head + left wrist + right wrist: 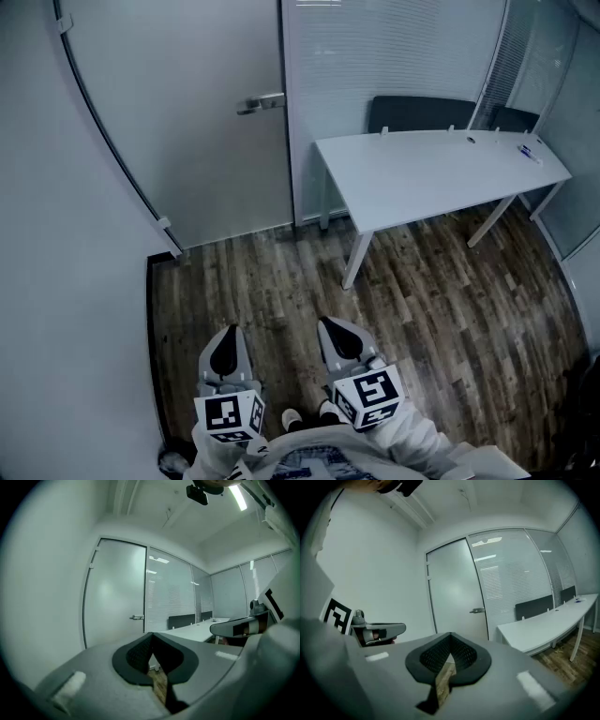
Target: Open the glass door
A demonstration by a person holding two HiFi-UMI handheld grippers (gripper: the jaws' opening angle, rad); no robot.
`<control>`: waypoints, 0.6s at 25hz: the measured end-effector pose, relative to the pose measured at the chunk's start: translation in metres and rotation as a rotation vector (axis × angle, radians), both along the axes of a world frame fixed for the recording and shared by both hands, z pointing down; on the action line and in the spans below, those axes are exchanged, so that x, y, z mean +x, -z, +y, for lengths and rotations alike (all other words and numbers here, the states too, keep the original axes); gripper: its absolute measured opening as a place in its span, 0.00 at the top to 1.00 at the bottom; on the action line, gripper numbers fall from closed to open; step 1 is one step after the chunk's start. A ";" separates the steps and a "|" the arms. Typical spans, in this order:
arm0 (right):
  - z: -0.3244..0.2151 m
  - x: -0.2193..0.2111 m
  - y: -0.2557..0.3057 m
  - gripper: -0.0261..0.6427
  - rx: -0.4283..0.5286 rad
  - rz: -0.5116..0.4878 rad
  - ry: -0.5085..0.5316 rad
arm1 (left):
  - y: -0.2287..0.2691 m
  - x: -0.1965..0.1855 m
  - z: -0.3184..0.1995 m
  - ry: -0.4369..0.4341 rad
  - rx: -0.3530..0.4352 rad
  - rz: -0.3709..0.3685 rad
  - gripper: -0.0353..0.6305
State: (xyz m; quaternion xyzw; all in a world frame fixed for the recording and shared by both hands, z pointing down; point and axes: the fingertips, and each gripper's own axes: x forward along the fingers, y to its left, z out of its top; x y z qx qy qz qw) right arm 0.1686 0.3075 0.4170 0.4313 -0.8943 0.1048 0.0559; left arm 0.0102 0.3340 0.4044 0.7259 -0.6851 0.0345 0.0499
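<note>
Jaws of both grippers are together, tips meeting with nothing between them: the left gripper (pixel 151 635) and the right gripper (pixel 450 634) each show only floor through the slit behind the closed pads. In the head view the two sit side by side low in the picture, well apart from the door, each carrying its marker cube (pixel 230 414).

Dark wood floor (pixel 281 291) spreads across the room, with a plain white wall (pixel 56 281) along the left. The frosted glass door (pixel 187 122) stands ahead and to the left of the grippers, shut in its frame. Just to its right runs a glass partition (pixel 394 56) with horizontal blinds. A white table (pixel 441 169) stands in front of that partition, with two dark chairs (pixel 422 112) behind it. The door's metal lever handle (pixel 260 103) sits level at the edge next to the partition. A small bluish item (pixel 530 153), too small to identify, lies near the table's far right end.
</note>
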 end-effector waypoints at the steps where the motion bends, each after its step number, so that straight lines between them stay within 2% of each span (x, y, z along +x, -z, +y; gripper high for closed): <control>1: 0.001 0.003 -0.001 0.96 -0.002 -0.001 -0.001 | -0.001 0.004 0.001 -0.005 -0.002 -0.002 0.94; 7: 0.004 0.020 0.002 0.96 0.002 -0.010 0.000 | -0.001 0.022 0.004 -0.015 -0.011 -0.013 0.94; 12: 0.009 0.026 -0.009 0.95 -0.045 0.002 0.087 | -0.001 0.039 0.000 -0.001 -0.013 -0.029 0.94; 15: 0.006 0.032 -0.016 0.95 -0.047 0.003 0.098 | -0.002 0.047 -0.002 0.015 -0.004 -0.038 0.94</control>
